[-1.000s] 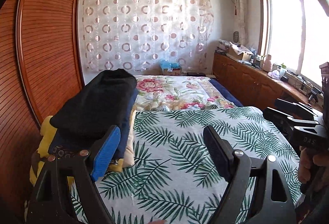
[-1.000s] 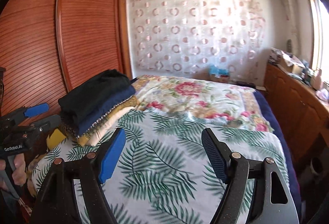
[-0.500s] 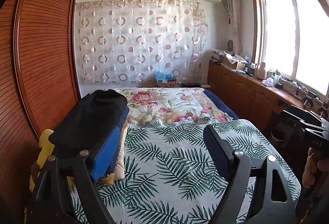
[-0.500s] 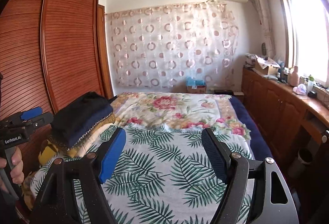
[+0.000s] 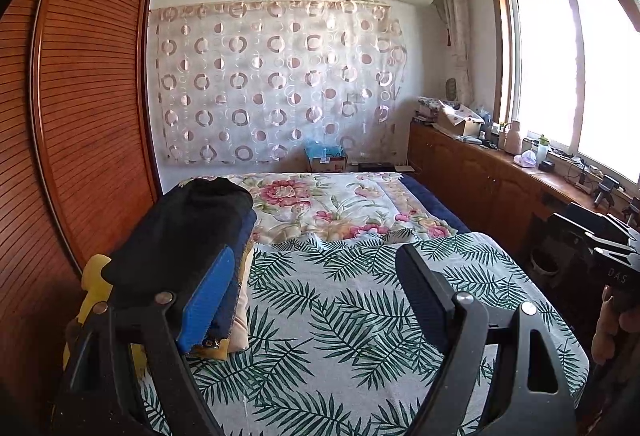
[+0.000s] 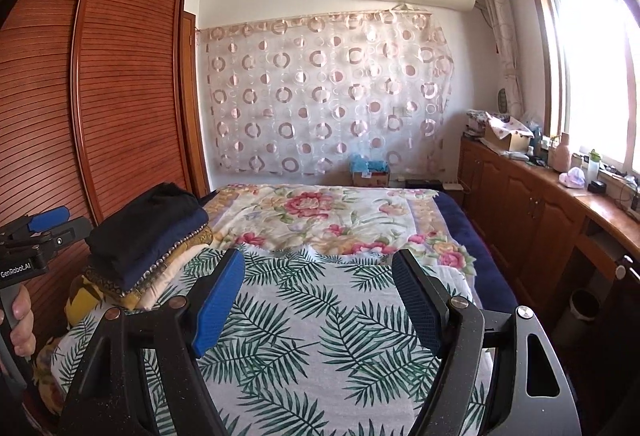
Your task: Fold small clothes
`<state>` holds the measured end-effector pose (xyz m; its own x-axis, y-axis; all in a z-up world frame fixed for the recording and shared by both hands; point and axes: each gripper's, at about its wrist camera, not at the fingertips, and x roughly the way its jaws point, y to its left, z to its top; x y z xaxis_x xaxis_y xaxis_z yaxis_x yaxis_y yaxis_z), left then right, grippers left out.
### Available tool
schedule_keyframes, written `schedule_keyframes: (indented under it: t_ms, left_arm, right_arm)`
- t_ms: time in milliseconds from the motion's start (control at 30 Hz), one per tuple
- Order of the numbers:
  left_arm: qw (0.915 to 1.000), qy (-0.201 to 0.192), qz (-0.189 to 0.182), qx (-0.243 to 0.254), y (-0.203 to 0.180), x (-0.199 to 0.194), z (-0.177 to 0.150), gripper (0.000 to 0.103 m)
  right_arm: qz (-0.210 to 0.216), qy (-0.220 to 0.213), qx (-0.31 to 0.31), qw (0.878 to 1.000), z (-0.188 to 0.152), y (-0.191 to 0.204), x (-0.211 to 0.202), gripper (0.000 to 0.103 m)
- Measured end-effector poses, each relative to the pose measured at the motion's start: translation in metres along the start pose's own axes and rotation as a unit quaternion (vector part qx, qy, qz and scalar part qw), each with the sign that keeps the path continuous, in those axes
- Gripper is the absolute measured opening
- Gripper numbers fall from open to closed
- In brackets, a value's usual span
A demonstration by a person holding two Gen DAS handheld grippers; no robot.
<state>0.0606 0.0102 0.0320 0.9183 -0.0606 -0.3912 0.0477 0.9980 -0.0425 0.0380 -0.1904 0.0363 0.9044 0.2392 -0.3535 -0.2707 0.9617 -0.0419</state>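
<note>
**Both grippers empty above the bed, folded stack at the side**

The left gripper (image 5: pixel 312 300) and the right gripper (image 6: pixel 320 300) hang over the leaf-print sheet (image 6: pixel 320 336), each with its jaws wide and nothing between them. The stack of folded clothes (image 6: pixel 148 236) sits on the bed's left edge, at about ten o'clock from the right gripper and just beside the left gripper's blue pad (image 5: pixel 206 300) at nine o'clock. A black garment (image 5: pixel 184 228) lies on top, a navy one and pale and yellow layers beneath. No unfolded garment shows on the sheet or on the floral quilt (image 6: pixel 320 215) at twelve o'clock.

By my reading the pile is finished or a new piece must be fetched from out of view. To do the next fold well, lay the piece flat on the bare sheet between the grippers, well clear of the stack. Pinch two matching corners, one in each gripper, and bring them over together so the edges meet. Keep the left gripper from brushing the stack, which looks soft and likely to slump if nudged.
</note>
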Motion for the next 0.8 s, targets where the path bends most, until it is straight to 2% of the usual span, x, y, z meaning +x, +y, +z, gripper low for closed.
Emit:
schedule_keyframes:
  t_ms: [800]
  left_arm:
    - [1.0,-0.003,0.006,0.0,0.008,-0.004,0.004,0.083]
  right_arm:
    - [0.003,0.001,0.0,1.0,0.001,-0.011,0.001,0.078]
